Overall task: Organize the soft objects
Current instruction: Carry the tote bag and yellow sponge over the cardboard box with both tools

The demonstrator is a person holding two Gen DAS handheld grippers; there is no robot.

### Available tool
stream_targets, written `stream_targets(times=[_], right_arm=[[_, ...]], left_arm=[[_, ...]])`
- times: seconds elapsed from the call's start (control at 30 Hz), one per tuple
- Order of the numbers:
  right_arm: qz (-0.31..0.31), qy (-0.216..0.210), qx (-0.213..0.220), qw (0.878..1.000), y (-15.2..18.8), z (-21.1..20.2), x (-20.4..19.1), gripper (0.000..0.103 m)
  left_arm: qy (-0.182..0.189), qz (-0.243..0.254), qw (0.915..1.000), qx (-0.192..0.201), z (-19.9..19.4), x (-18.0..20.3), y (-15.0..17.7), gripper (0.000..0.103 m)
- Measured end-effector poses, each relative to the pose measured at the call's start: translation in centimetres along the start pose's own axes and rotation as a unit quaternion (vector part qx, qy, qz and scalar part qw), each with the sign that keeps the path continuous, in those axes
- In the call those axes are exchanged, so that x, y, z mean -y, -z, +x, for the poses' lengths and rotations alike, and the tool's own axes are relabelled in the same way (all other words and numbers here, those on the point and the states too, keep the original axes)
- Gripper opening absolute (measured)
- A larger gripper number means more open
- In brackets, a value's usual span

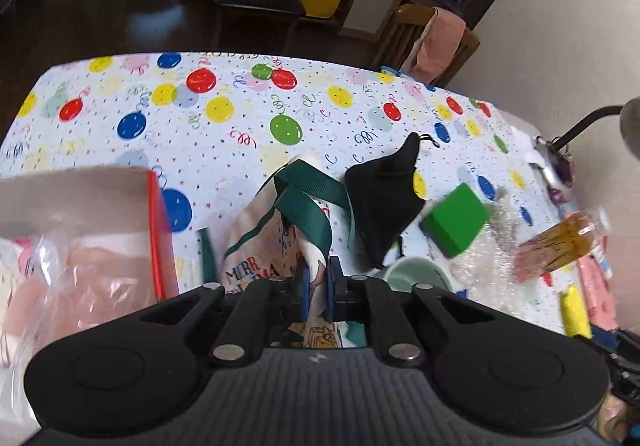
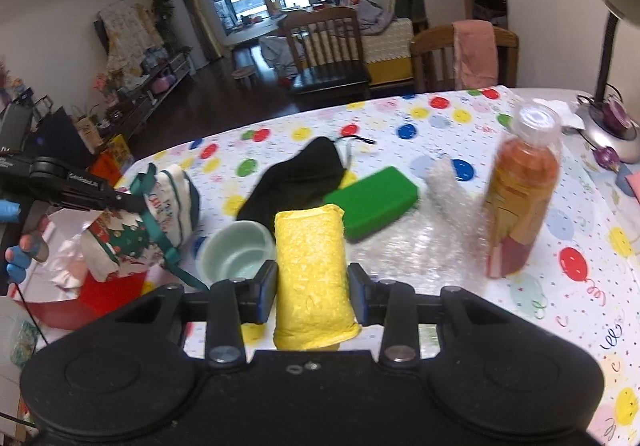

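Observation:
My left gripper (image 1: 316, 288) is shut on a Christmas-print cloth bag (image 1: 276, 242) with green straps, which hangs above the balloon-patterned table (image 1: 224, 133). From the right wrist view that bag (image 2: 168, 201) dangles from the left gripper (image 2: 140, 203) over a red-edged box (image 2: 80, 298). Between the pads of my right gripper (image 2: 312, 288) sits a yellow sponge (image 2: 312, 266), pinched and lifted. A black cloth pouch (image 2: 298, 173), a green sponge (image 2: 370, 195) and crinkled clear wrap (image 2: 416, 238) lie on the table ahead.
The open red-edged box (image 1: 156, 230) at left holds plastic wrapping. A pale green cup (image 2: 236, 252), a bottle of orange drink (image 2: 522, 189) and a desk lamp (image 2: 612, 5) stand on the table. Wooden chairs (image 2: 328, 49) stand past the far edge. A gloved hand (image 2: 16, 246) shows at left.

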State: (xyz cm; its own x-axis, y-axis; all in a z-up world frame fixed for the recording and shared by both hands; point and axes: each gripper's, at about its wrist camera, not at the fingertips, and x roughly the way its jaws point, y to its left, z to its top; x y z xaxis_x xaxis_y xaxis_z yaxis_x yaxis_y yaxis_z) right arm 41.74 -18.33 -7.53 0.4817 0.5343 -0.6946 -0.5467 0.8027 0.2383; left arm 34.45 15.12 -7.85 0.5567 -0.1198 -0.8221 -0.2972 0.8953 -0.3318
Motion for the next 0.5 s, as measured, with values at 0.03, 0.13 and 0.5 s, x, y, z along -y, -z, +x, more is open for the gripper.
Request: stream_targets(times=[0.03, 0.13, 0.5], right_arm=[[-0.003, -0.002, 0.0, 1.0, -0.1, -0.1, -0.6, 0.037], [-0.009, -0.012, -0.003, 1.0, -0.3, -0.3, -2.5, 0.037], [-0.054, -0.039, 0.003, 0.998, -1.4, -0.9, -9.7, 0.037]], left_arm=[[0.003, -0.003, 1.0, 0.0, -0.5, -0.1, 0.1, 0.008], [0.016, -0.008, 0.9998, 0.006, -2.2, -0.4, 0.4, 0.008], [0.055, -0.002, 0.9975, 0.046, -9.6, -1.9, 0.6, 0.008]])
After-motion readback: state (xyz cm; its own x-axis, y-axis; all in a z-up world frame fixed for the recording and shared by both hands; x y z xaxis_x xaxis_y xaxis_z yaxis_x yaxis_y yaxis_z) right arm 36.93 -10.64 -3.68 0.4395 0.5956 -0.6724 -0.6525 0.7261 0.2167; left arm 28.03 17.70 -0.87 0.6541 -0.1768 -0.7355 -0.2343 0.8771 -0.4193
